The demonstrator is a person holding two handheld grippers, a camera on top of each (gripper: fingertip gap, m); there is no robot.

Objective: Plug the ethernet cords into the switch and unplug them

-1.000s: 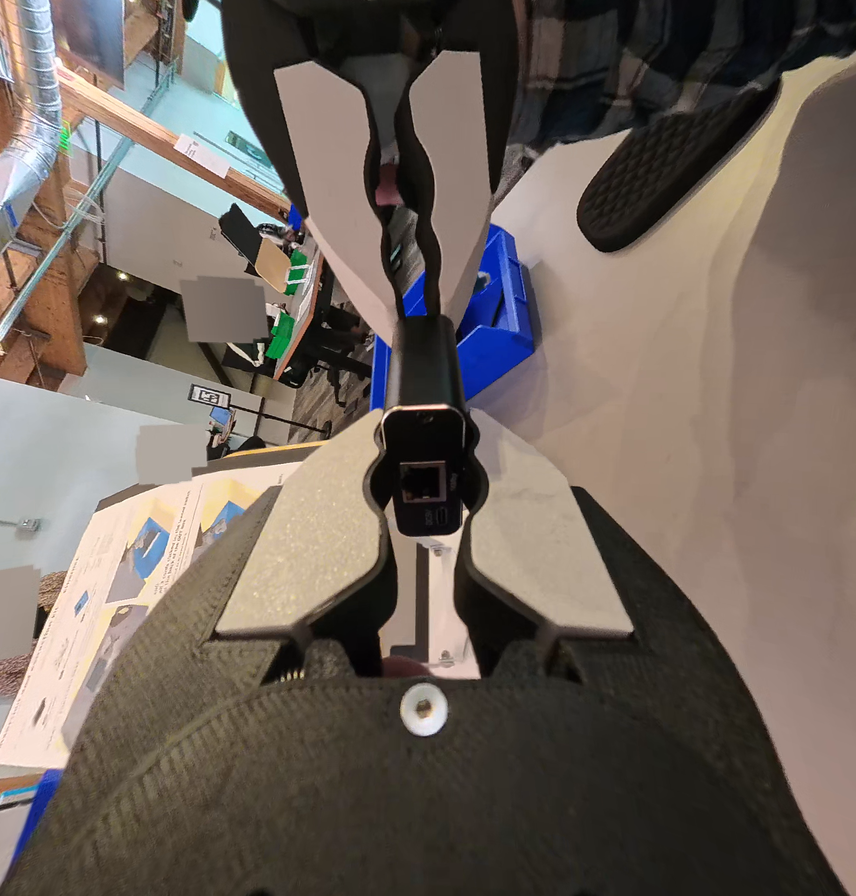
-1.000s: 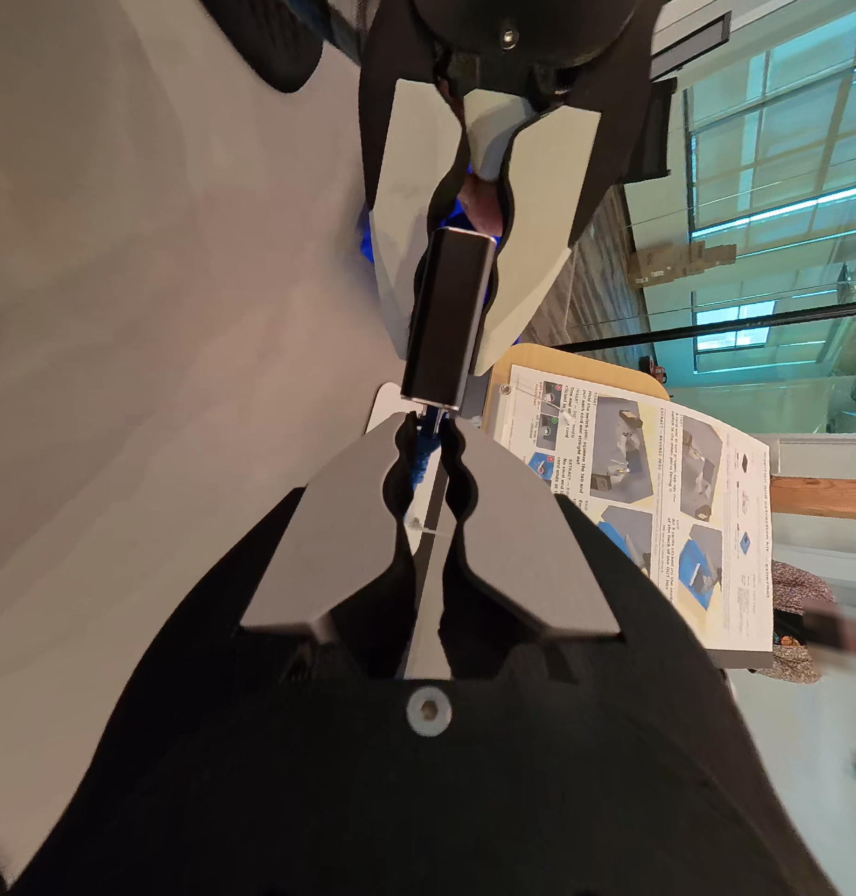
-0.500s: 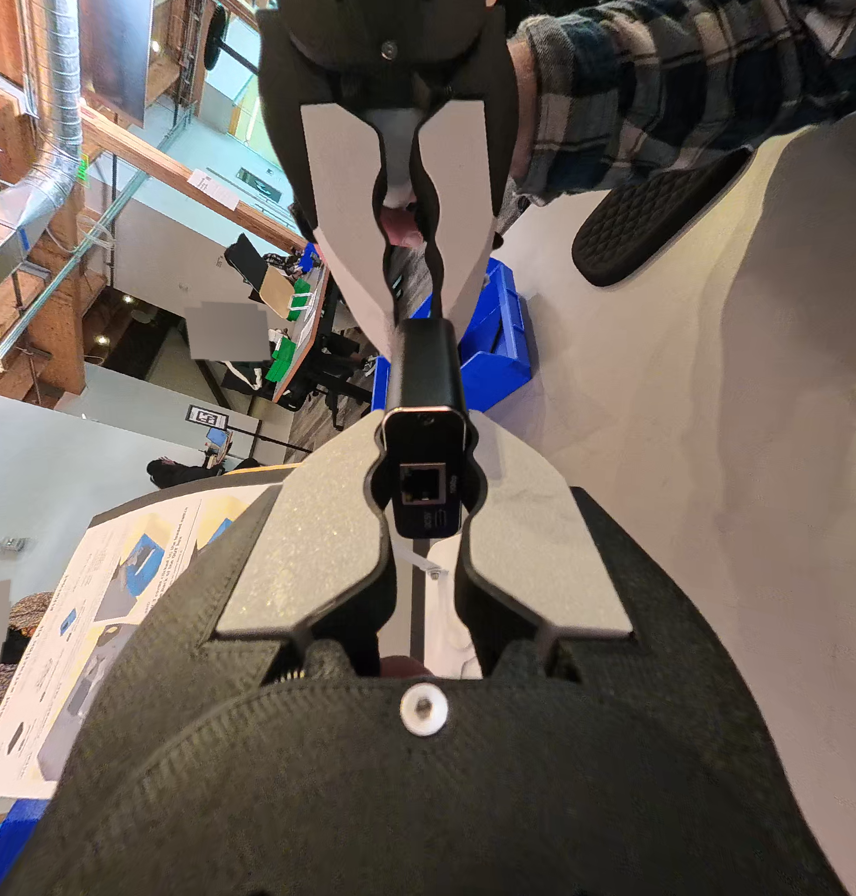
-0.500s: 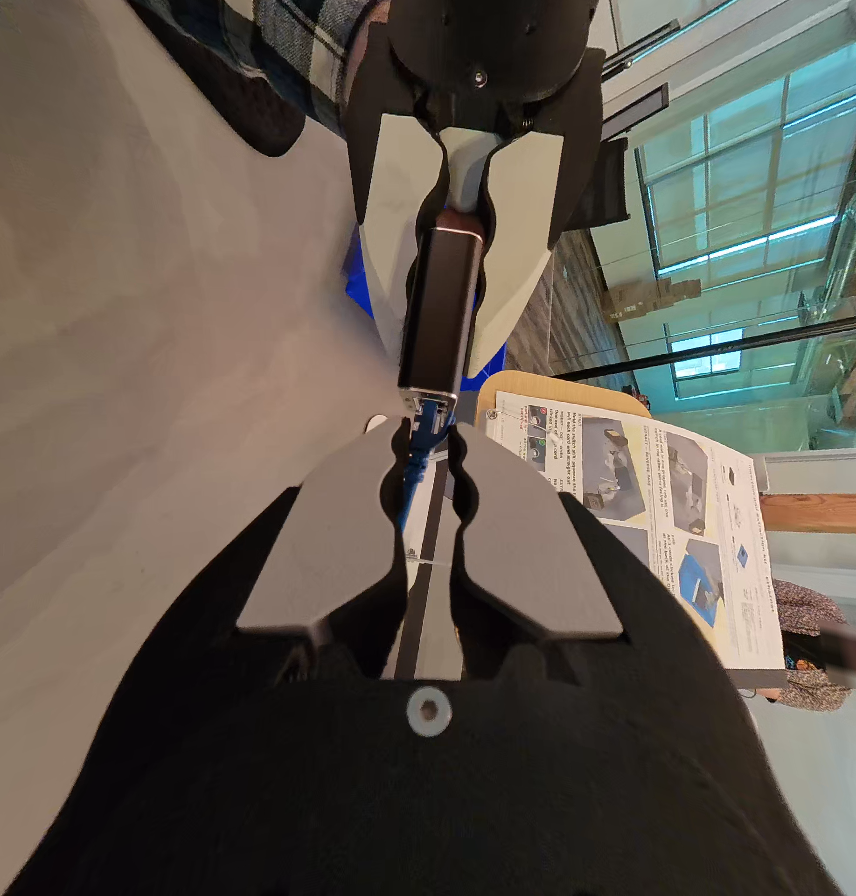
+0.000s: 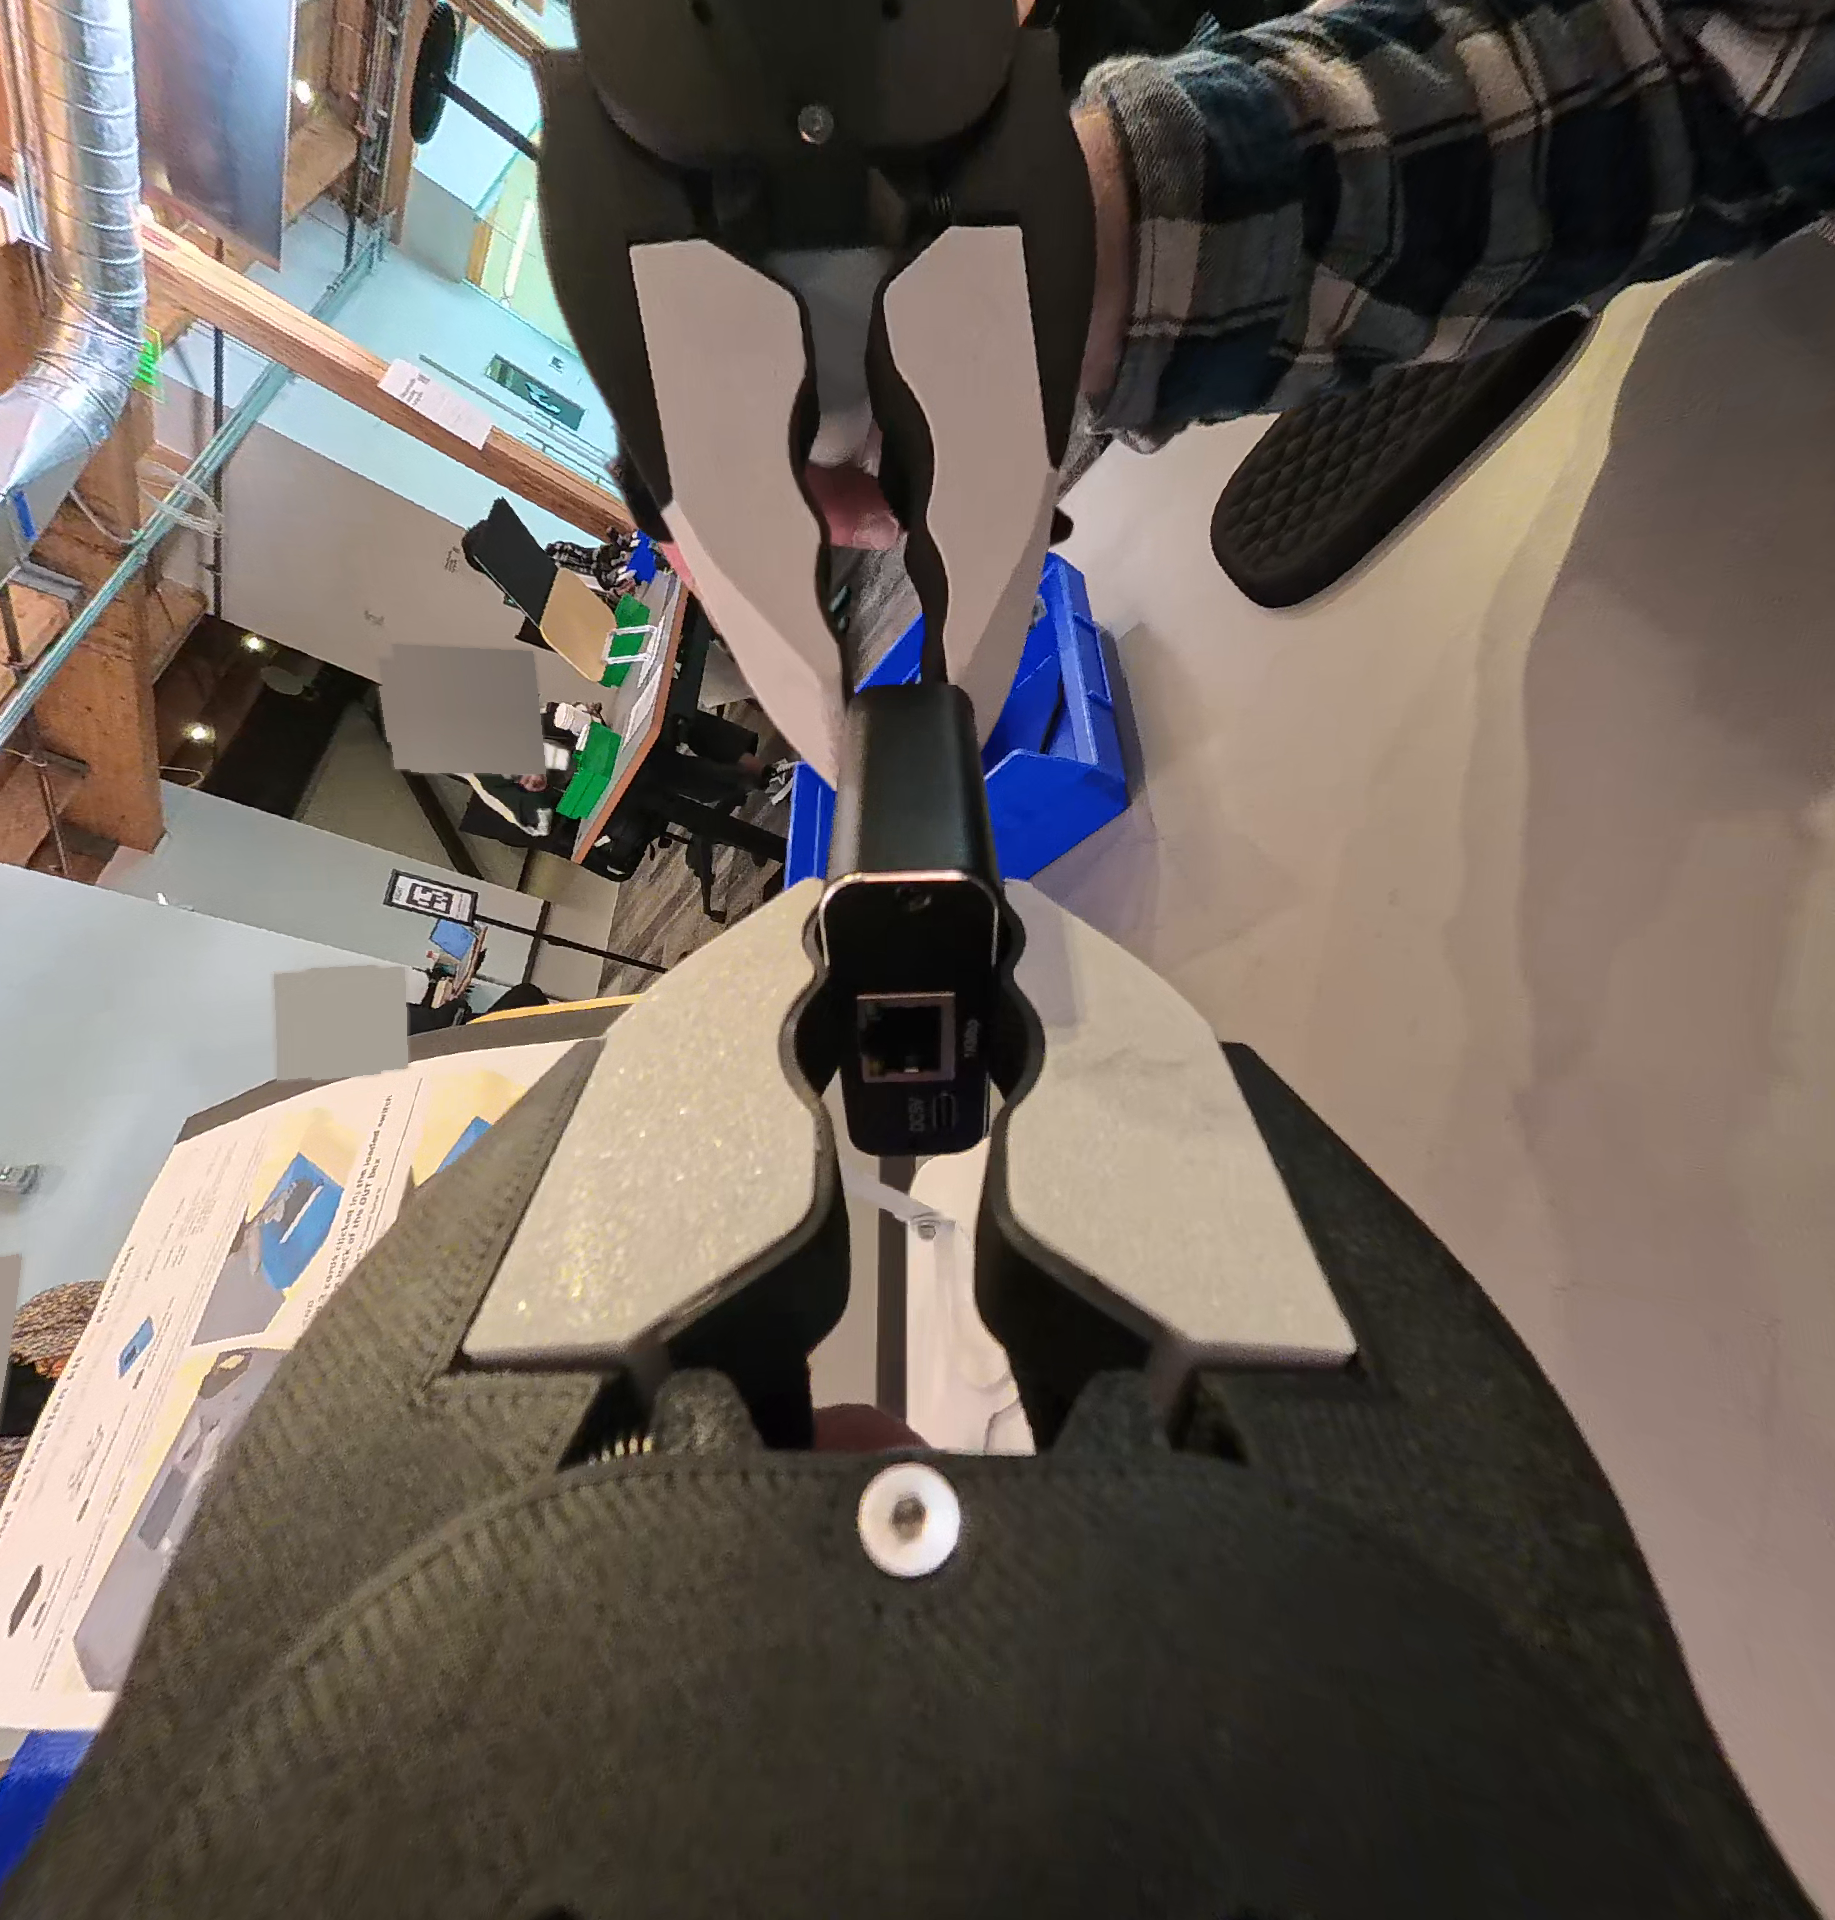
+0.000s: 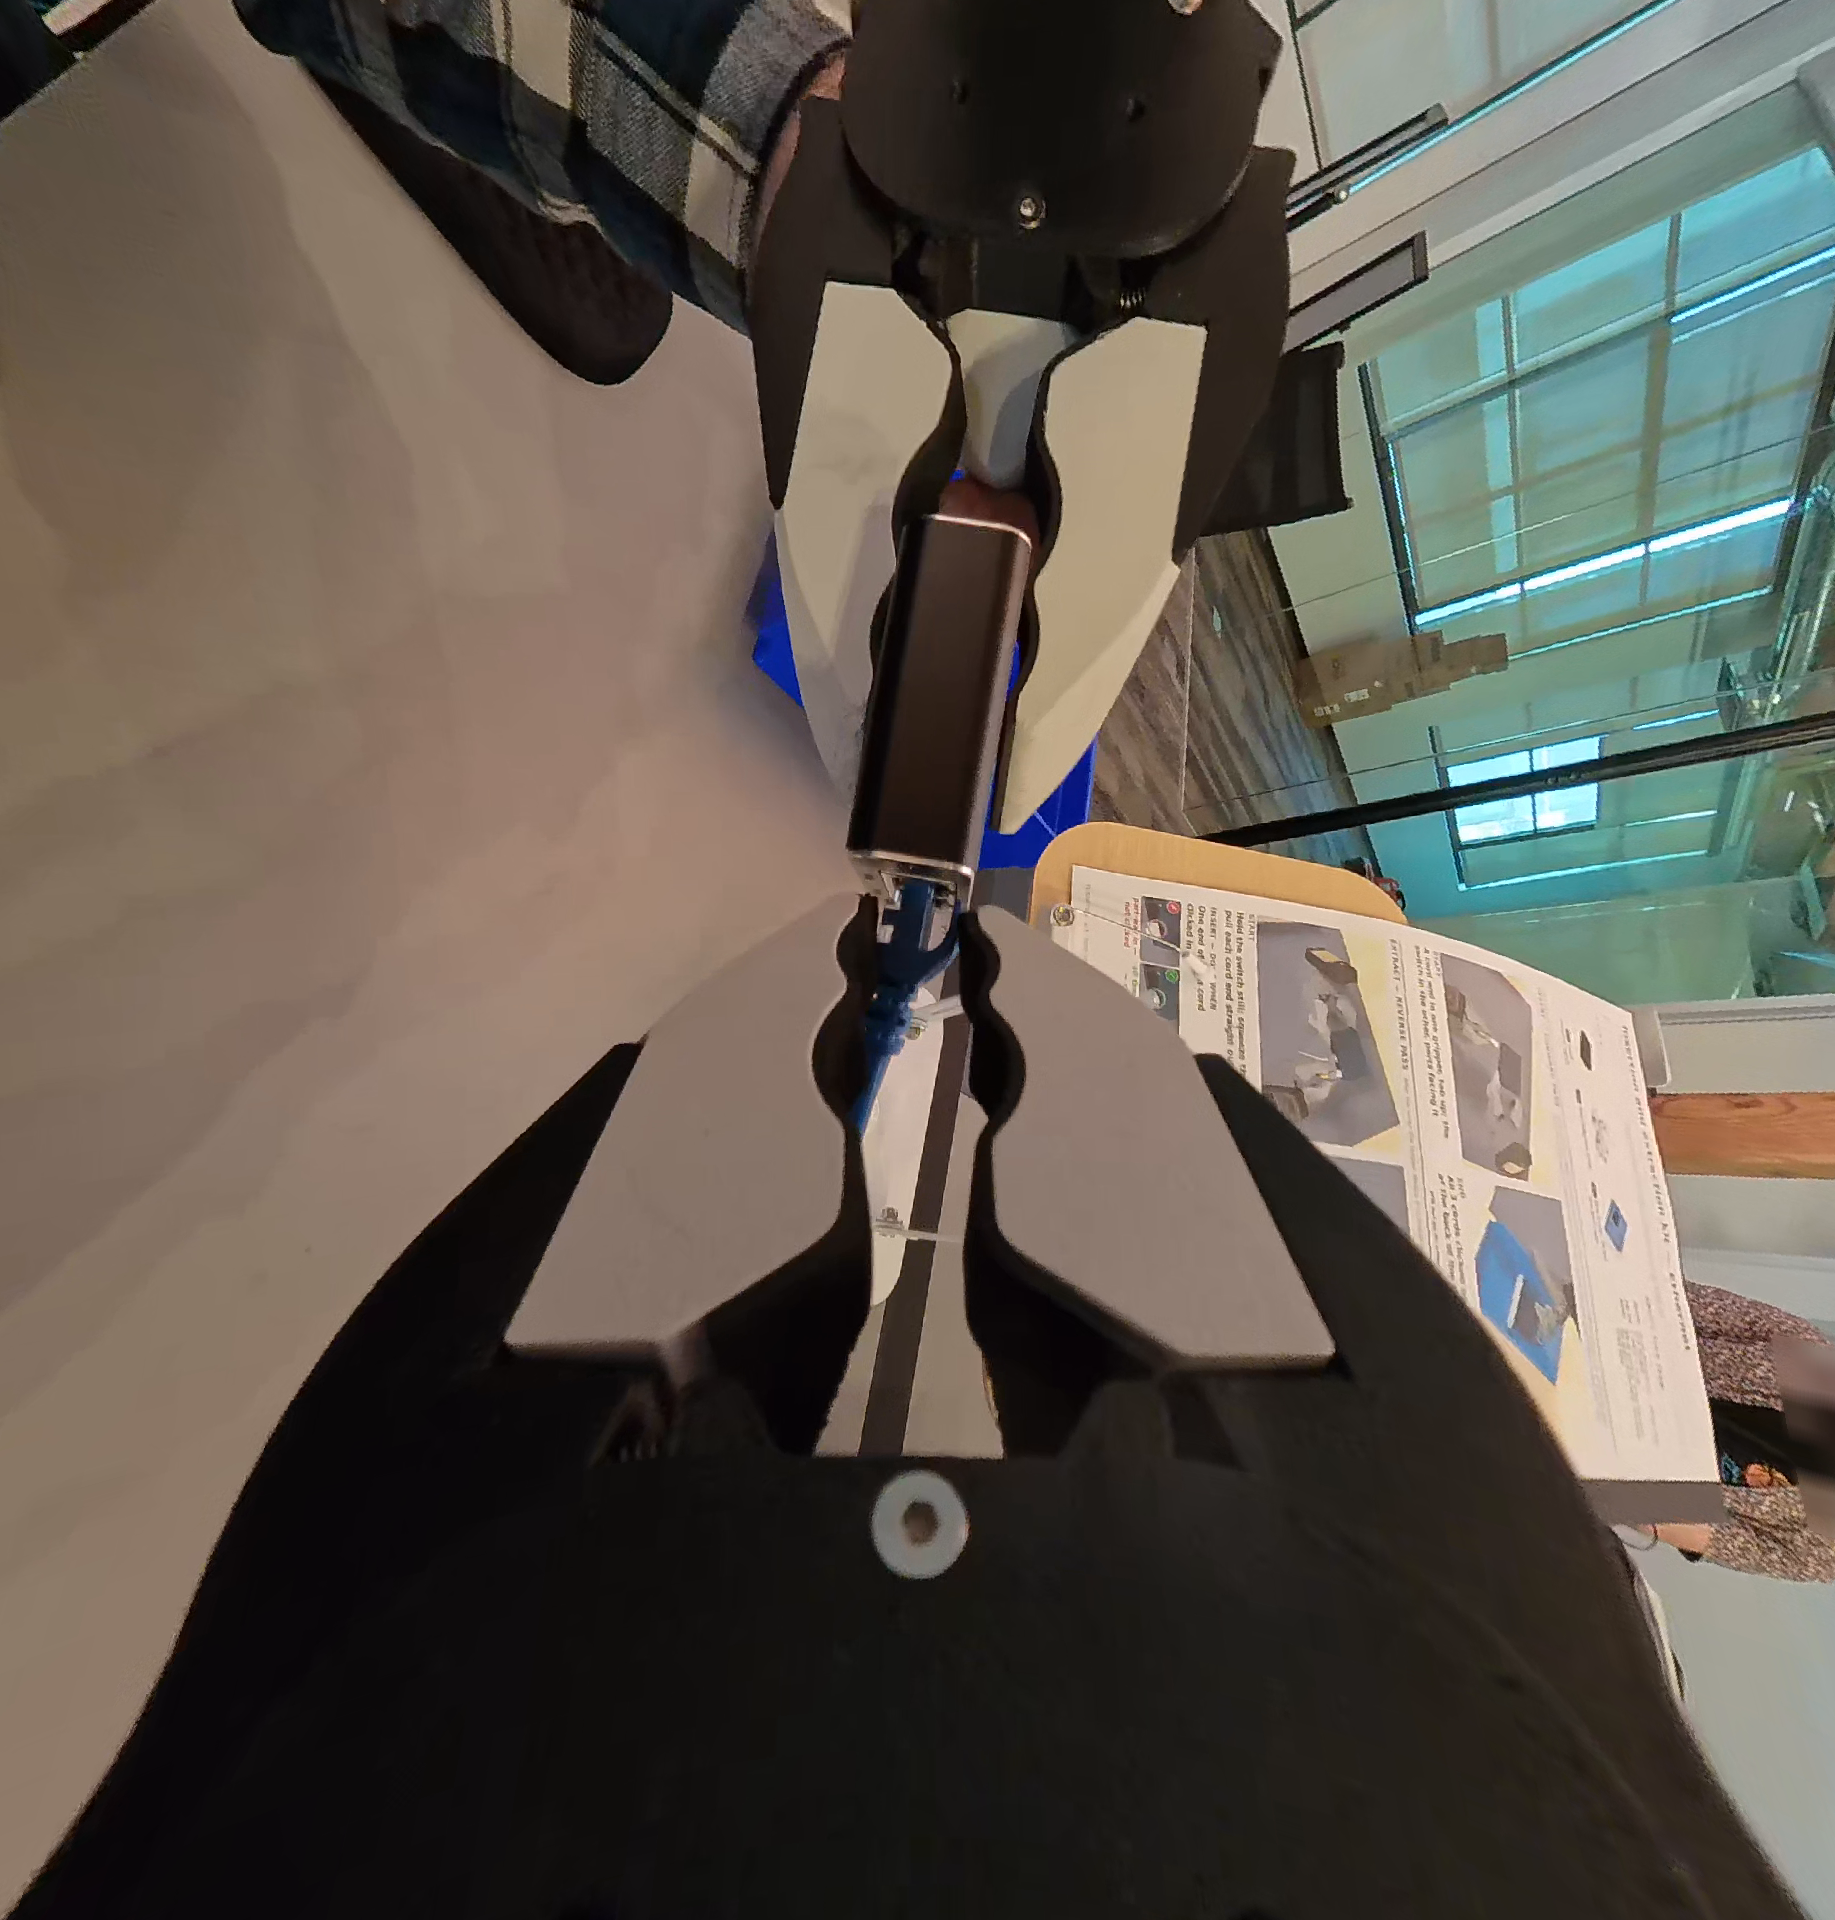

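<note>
White tabletop [image 6: 373,623] below, office windows beyond, blue bin [image 5: 1058,790] and printed sheet [image 6: 1412,1091] off to the sides. Clenched on the black switch [image 5: 913,790] from both flanks: left tongs [image 5: 913,914], with an empty port [image 5: 905,1034] facing back at them. Held aloft, long axis running straight from one pair of tongs to the other. Seated in the opposite end: plug of the blue cord [image 6: 897,987], lying between the tips of the right tongs [image 6: 918,920]. Cannot tell whether those pads press on it or merely flank it. Nearer the plug by far: right tongs. Likely next: squeeze the plug, draw it straight back along that axis, away from the left tongs.
</note>
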